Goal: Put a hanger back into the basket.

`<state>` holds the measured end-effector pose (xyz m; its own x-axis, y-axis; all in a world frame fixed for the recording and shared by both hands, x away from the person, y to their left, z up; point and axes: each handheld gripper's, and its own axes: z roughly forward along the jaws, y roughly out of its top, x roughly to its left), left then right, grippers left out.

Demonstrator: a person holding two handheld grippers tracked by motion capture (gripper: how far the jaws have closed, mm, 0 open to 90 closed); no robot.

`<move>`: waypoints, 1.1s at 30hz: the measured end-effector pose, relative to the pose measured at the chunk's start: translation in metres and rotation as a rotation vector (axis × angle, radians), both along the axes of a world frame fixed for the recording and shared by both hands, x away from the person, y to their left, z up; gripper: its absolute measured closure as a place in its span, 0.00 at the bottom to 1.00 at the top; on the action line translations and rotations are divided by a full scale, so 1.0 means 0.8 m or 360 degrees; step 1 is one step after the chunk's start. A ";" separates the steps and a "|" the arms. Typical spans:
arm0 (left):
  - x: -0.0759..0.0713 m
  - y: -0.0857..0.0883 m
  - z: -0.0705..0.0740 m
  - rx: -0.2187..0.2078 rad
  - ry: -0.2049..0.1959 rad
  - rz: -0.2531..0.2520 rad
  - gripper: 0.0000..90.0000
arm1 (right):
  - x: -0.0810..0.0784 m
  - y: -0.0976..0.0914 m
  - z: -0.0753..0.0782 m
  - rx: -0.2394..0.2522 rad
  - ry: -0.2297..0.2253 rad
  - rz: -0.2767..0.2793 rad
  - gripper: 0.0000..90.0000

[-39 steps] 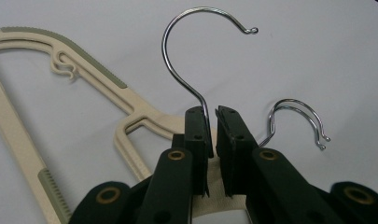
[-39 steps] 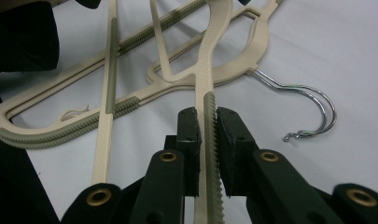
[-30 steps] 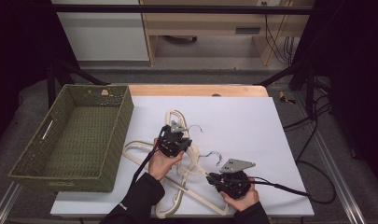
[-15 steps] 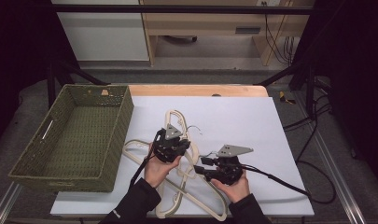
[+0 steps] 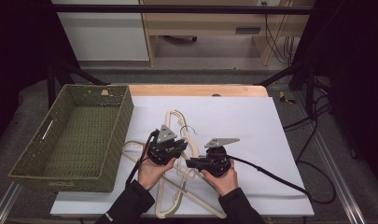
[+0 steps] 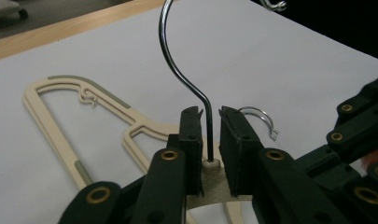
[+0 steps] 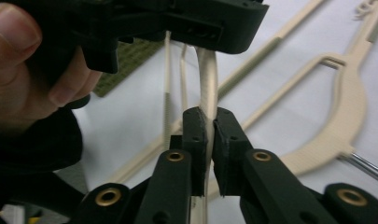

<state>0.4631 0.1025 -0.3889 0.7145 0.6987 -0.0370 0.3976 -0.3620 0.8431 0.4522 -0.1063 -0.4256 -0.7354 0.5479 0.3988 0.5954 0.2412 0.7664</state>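
Hangers of cream plastic lie tangled on the white sheet over my bench point(image 5: 252, 121), just right of the green woven basket point(image 5: 79, 140). I have one of them, the lifted hanger point(image 7: 206, 74), between both tools. My left hand-held gripper point(image 6: 210, 122) sits at its neck: the jaws straddle the steel hook point(image 6: 177, 60) where the wire enters the plastic, and they have just been easing apart, so a sliver of gap shows on either side of the wire and the pads do not press on it. My right hand-held gripper point(image 7: 208, 122) is clamped narrow on the thin edge of that hanger's arm, having just been closing on it; the cream strip runs straight up between the pads to the other tool above.

In the high view the two grippers sit close together over the pile, left point(image 5: 167, 148) and right point(image 5: 196, 163). Another hanger point(image 6: 74, 116) lies flat on the sheet beyond my left jaws, with a loose hook point(image 6: 260, 120) beside them.
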 end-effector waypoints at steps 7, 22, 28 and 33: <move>-0.022 0.051 0.033 -0.0005 -0.0157 -0.0104 0.39 | -0.010 -0.009 0.015 0.0002 -0.0091 0.0053 0.97; -0.054 0.088 0.016 0.0078 -0.0041 -0.0395 0.33 | -0.041 -0.023 0.034 -0.0005 -0.0197 0.0307 0.97; -0.055 0.075 0.002 0.0168 0.0002 -0.0470 0.58 | -0.046 -0.022 0.033 -0.0018 -0.0183 0.0408 0.97; -0.061 0.072 0.002 0.0220 0.0015 -0.0540 0.74 | -0.048 -0.020 0.030 -0.0042 -0.0176 0.0460 0.97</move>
<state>0.4141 0.1597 -0.3876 0.9066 0.4206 0.0333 0.2430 -0.5851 0.7737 0.4138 -0.1220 -0.4014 -0.9003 0.3190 0.2962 0.4127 0.4089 0.8139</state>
